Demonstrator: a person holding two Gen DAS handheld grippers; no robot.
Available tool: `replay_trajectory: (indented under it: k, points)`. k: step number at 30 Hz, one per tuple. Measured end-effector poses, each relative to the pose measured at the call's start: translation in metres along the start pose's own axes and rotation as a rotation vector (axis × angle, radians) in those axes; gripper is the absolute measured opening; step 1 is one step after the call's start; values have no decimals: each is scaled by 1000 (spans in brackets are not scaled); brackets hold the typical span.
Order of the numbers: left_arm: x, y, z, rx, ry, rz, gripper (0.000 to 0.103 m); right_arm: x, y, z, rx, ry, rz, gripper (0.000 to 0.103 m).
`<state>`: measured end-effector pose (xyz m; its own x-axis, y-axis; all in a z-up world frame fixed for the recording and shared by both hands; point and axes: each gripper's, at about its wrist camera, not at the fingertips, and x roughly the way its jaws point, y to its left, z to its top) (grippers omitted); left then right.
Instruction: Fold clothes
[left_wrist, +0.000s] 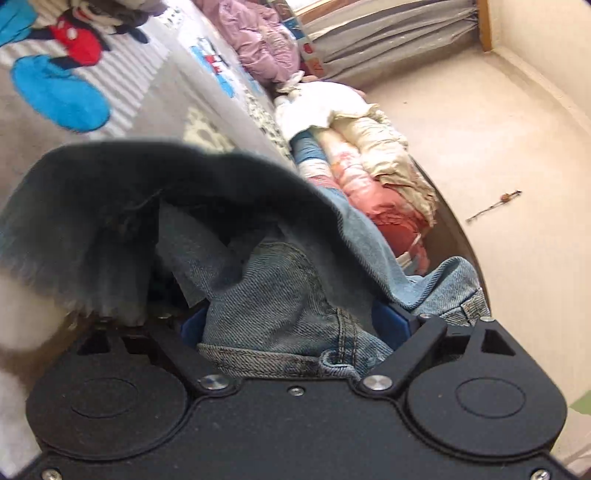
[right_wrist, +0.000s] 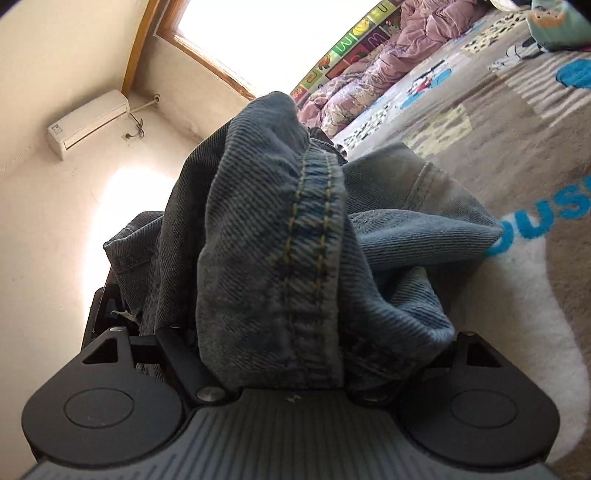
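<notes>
Over the cartoon-print blanket (right_wrist: 480, 155), both tongs gape wide, denim jeans (right_wrist: 266, 240) bunched between.

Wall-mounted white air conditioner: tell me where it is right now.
In the right wrist view, the wall-mounted white air conditioner sits upper left on the cream wall, below-left of the wooden-framed window and left of the bunched blue denim garment.

bunched jeans (right_wrist: 273, 240) blocking ahead, blanket (right_wrist: 480, 147) clear rightward

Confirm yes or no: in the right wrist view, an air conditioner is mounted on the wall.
Yes, a white air conditioner is fixed on the cream wall, below the window.
</notes>
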<state>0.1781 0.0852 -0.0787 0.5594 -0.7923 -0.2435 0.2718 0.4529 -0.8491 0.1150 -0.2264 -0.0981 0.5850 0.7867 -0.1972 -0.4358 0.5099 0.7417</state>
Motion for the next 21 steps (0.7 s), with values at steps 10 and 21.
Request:
replay_trajectory:
  k: [10,21]
  points:
    - [34,-58,112,310,-123,-132,90,11,30,98,-270,-263,16,78]
    - [62,37,151,416,-227,400,88,101,-72,155,-464,-219,-344,83]
